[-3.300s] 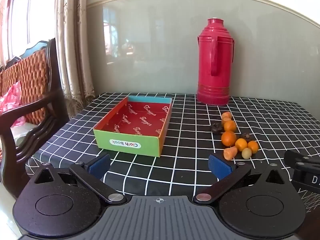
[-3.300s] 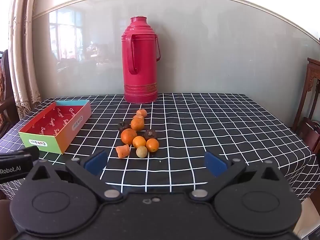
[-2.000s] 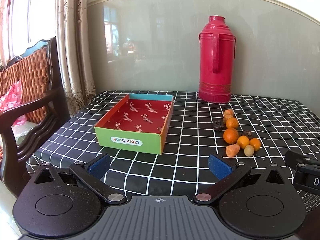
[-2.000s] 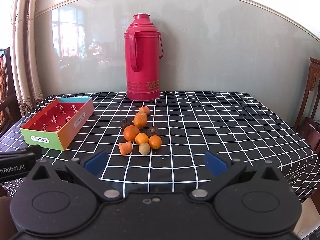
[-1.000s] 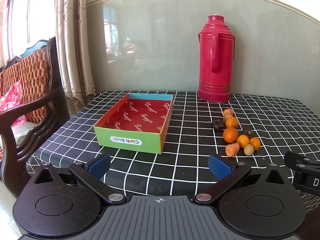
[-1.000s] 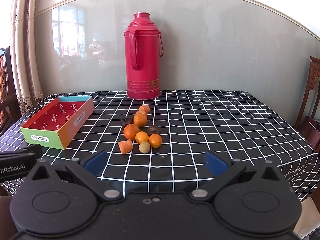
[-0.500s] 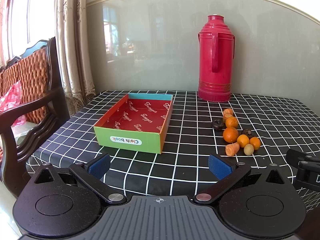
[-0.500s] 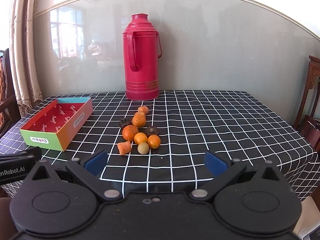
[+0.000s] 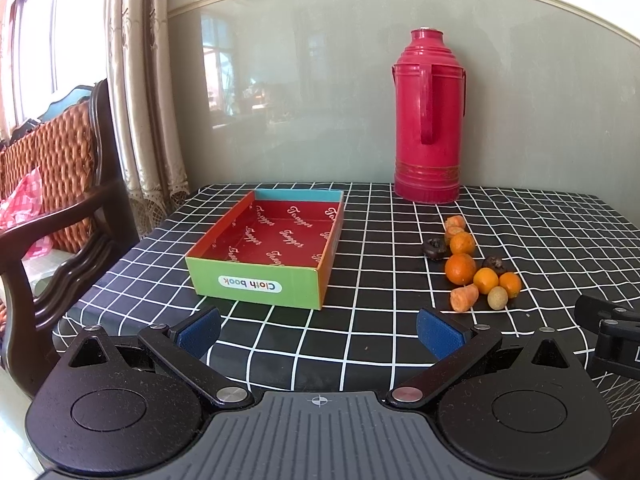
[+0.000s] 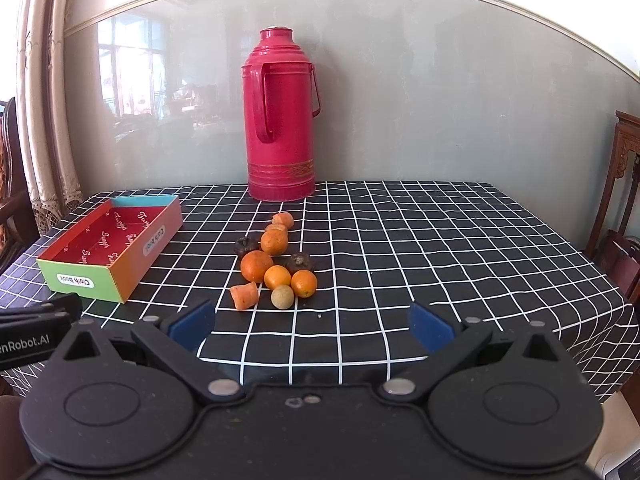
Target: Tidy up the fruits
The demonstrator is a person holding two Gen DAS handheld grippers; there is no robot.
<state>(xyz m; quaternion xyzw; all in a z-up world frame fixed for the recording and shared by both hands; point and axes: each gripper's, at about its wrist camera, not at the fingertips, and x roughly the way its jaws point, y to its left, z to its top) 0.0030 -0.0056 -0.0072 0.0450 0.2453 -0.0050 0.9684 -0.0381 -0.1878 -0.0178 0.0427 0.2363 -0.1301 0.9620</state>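
Black tablecloth [image 9: 392, 320] with a white grid covers the whole table, which backs onto a pale green glossy wall with curtains at its left end. Standing upright at the far edge is a red thermos [image 10: 280, 120], its handle turned toward the cameras. On the thermos's near left lies the open cardboard box [image 9: 276, 248], red inside with a green front wall labelled "Cloth book"; its long axis runs from the near edge of the table back toward the wall, and nothing lies in it. On the thermos's near side, well apart from the box, the fruits [image 10: 276, 264] sit in a loose cluster whose long axis also runs front to back: a row of small orange pieces leads away from the thermos, two dark wrinkled fruits [image 10: 300, 262] flank it, and a pale round fruit [image 10: 282, 297] and an orange stub [image 10: 244, 295] close the near end; the stub may be a piece of carrot, though the view is too small to be sure. Nearer the cameras than all of this, the left gripper [image 9: 318, 330] hangs over the table's near edge facing the box, its blue pads spread wide with nothing between them. Beside it, the right gripper [image 10: 312, 326] faces the fruit cluster, likewise spread and empty.
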